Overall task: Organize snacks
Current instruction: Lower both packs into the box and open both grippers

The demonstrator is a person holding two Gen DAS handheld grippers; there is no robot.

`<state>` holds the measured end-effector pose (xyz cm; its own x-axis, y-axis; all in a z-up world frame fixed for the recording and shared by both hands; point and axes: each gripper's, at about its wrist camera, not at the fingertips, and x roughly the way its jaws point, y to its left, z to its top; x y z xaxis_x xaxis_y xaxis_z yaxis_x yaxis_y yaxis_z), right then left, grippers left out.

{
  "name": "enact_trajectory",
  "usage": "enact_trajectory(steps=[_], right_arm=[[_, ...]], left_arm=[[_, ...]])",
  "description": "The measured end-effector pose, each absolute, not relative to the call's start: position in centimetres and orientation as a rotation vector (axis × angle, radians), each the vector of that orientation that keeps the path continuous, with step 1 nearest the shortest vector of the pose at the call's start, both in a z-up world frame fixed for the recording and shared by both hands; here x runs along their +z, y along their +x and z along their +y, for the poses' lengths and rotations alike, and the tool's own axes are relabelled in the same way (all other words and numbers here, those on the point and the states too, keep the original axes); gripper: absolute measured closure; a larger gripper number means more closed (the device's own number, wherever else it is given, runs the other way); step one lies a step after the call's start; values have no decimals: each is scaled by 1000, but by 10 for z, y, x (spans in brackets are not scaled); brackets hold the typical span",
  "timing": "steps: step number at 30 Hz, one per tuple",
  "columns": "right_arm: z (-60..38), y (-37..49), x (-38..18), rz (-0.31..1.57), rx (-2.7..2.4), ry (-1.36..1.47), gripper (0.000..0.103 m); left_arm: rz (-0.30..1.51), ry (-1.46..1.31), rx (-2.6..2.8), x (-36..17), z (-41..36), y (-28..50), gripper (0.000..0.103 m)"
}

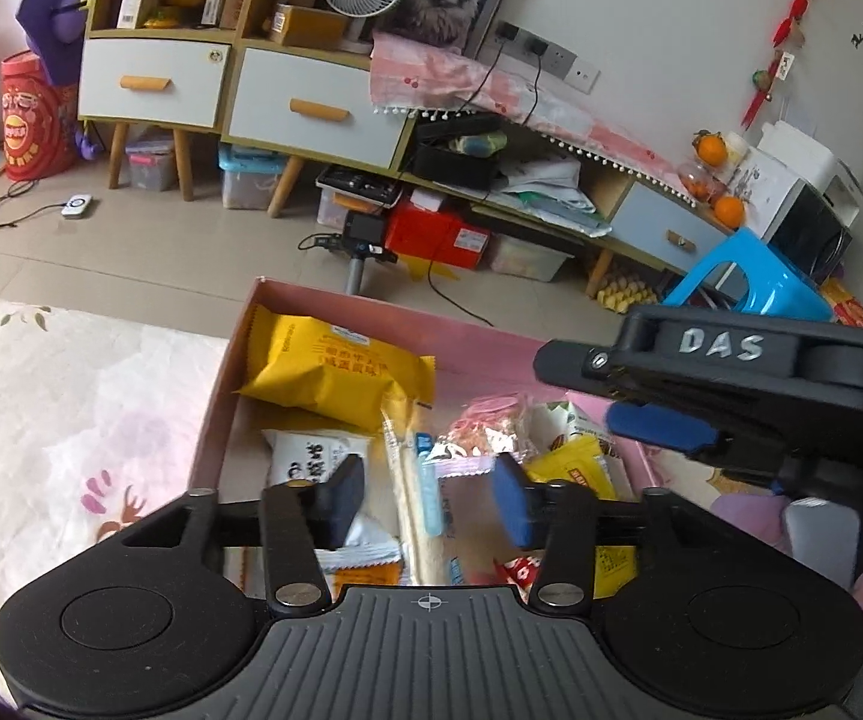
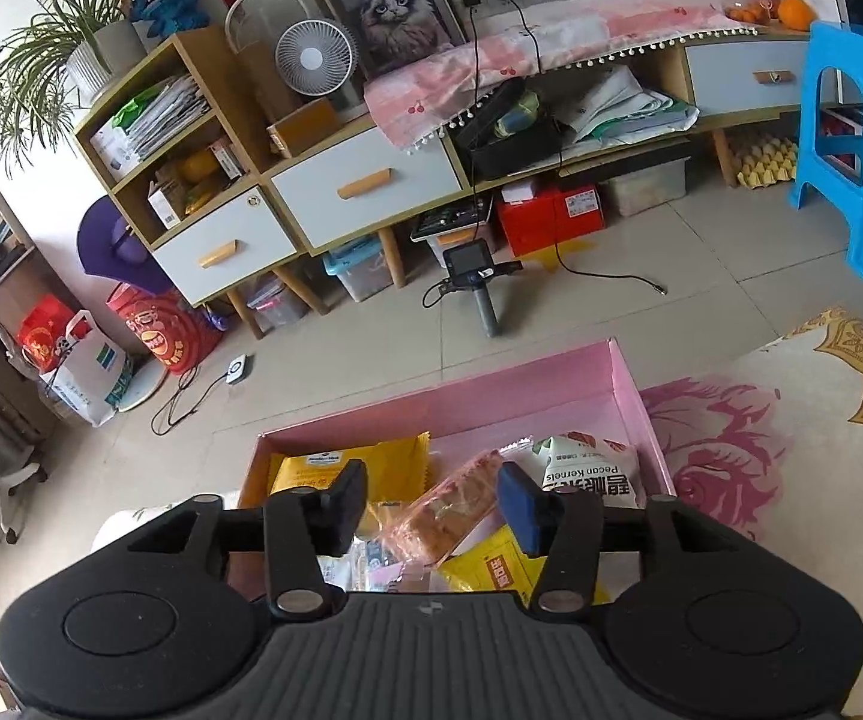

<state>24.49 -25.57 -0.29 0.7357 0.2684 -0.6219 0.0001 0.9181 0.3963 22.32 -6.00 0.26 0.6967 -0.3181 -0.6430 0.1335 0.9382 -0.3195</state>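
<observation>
A pink box on a floral cloth holds several snack packets. Among them are a yellow packet, a white packet with black print and a long beige stick pack. My left gripper hangs open over the box, and the stick pack lies below the gap, untouched by the pads. My right gripper is open too, above a clear pink bag lying in the box. A white pecan kernels bag sits by its right finger. In the left wrist view the right gripper reaches in from the right.
Beyond the box is a tiled floor with a small camera on a stand and loose cables. A low cabinet with drawers lines the wall. A blue plastic stool stands at the right. The floral cloth spreads either side of the box.
</observation>
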Motion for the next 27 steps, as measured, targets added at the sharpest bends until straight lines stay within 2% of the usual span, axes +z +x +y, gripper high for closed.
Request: enact_trajectory(steps=[2,4,14,16,27], right_arm=[[-256,240,1,726,156,384,52],[-258,236,6,715,164,385,46],[-271,205,26,672,176,371,29],[-271,199,28,671,176,364,28],[-277,156,30,662,189,317,19]], left_arm=[[767,-249,-250,3,-57,220,49],[786,-237,-244,4,-55,218,39],[772,-147,-247,18,-44,190,26],[763,-132,-252,21,-43,182,20],[728,-48,-285,32,-32,146,12]])
